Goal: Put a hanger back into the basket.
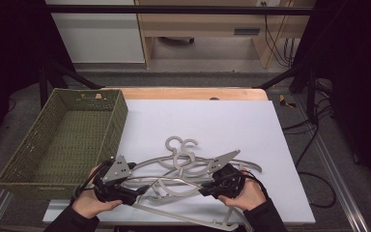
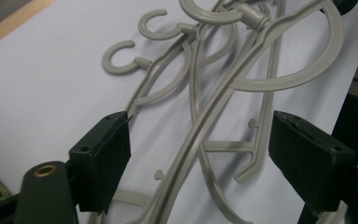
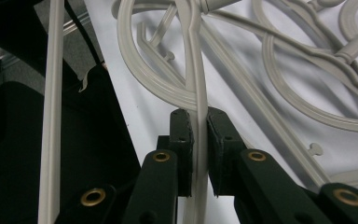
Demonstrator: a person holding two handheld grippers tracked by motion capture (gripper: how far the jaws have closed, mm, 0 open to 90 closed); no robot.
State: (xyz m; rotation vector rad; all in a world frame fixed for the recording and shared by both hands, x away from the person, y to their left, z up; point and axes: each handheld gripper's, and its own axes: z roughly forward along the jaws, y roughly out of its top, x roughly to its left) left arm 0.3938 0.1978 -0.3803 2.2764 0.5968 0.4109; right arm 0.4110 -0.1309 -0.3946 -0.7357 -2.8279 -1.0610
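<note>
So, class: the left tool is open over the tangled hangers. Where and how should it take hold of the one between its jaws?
Probably the straight arm of the hanger running between the open left tool, closing across it from above; it is thin, and well below the hooks where the pile tangles.

An empty olive-green woven rectangular basket (image 1: 117, 121) is sitting at the left of the table, its right wall overlapping the edge of a large white flat board (image 1: 222, 121). The board is lying over a light wooden tabletop (image 1: 188, 93), which is showing as a strip along the far side. Beyond the table, a pale wooden desk (image 1: 198, 24) is standing beside a white panel (image 1: 96, 34). Black cables (image 1: 314, 186) are trailing over the grey floor at the right.
</note>
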